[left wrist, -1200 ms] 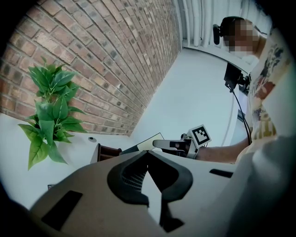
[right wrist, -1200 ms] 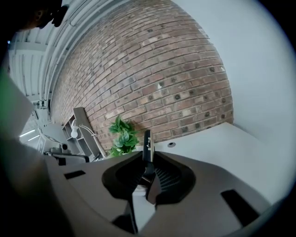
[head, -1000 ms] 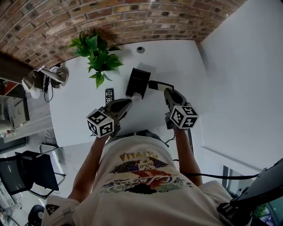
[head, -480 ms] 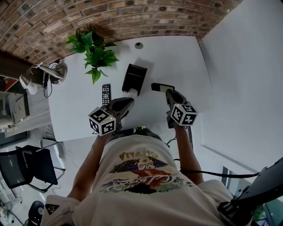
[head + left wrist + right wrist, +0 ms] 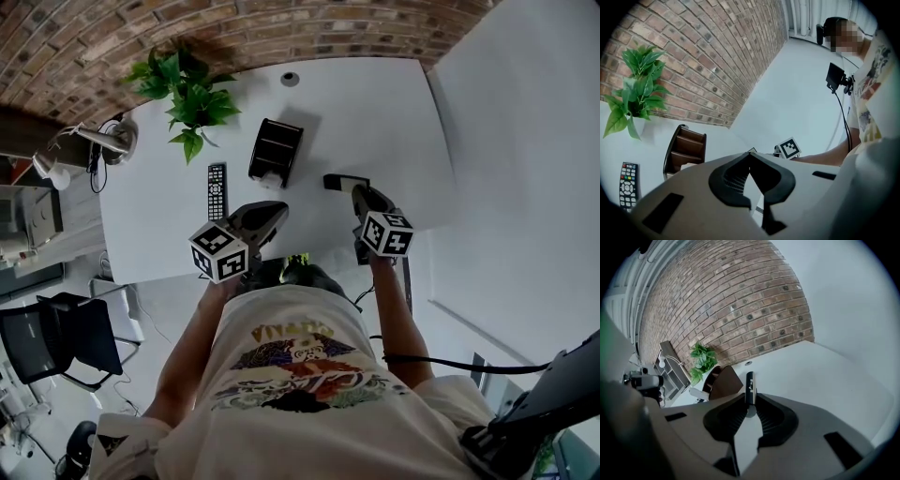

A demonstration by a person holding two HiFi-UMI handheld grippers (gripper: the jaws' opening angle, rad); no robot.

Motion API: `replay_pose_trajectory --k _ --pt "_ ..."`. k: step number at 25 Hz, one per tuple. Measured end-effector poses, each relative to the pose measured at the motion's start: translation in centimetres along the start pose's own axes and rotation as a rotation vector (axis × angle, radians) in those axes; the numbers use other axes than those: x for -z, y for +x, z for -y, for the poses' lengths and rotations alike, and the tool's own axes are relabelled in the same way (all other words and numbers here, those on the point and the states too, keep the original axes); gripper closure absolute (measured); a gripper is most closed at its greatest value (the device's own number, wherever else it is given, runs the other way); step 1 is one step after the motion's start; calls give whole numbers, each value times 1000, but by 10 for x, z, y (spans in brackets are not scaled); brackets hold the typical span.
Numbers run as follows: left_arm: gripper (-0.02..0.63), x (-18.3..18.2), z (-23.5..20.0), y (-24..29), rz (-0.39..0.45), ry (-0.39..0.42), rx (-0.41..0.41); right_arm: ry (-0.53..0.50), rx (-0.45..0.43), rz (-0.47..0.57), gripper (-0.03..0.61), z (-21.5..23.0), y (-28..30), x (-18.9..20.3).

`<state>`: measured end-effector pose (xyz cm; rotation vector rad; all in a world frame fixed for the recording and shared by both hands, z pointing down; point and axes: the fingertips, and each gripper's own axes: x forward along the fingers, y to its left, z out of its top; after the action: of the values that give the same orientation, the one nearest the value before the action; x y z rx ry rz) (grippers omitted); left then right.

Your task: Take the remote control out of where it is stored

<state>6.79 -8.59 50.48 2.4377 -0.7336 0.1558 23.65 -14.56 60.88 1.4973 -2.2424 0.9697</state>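
Two remotes are out: a spare remote point(image 5: 217, 190) lies flat near the bench's point(image 5: 384, 112) left edge, beside the dark holder point(image 5: 275, 150). The slim black remote point(image 5: 749, 383) is clenched by one end in the right claw point(image 5: 749, 403), toward the near right corner. It is probably light, stiff and smooth-sided, so a mid-length pinch looks safer. The left claw point(image 5: 750, 155) is clenched on nothing.

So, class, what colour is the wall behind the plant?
Reddish-brown brick wall, clearest in the left gripper view.
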Motion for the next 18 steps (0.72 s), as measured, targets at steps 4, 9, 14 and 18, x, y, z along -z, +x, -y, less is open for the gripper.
replay_pose_trajectory --k 4,9,14,18 --pt "617 6 4 12 2 3 -12 73 -39 23 511 11 2 7" --pt "617 11 7 24 5 8 -23 156 -67 18 509 22 5 19" --pt "617 6 6 32 54 26 -31 164 -93 -6 509 23 11 25" --pt "617 11 -1 38 61 31 -42 164 -114 -23 505 24 19 30"
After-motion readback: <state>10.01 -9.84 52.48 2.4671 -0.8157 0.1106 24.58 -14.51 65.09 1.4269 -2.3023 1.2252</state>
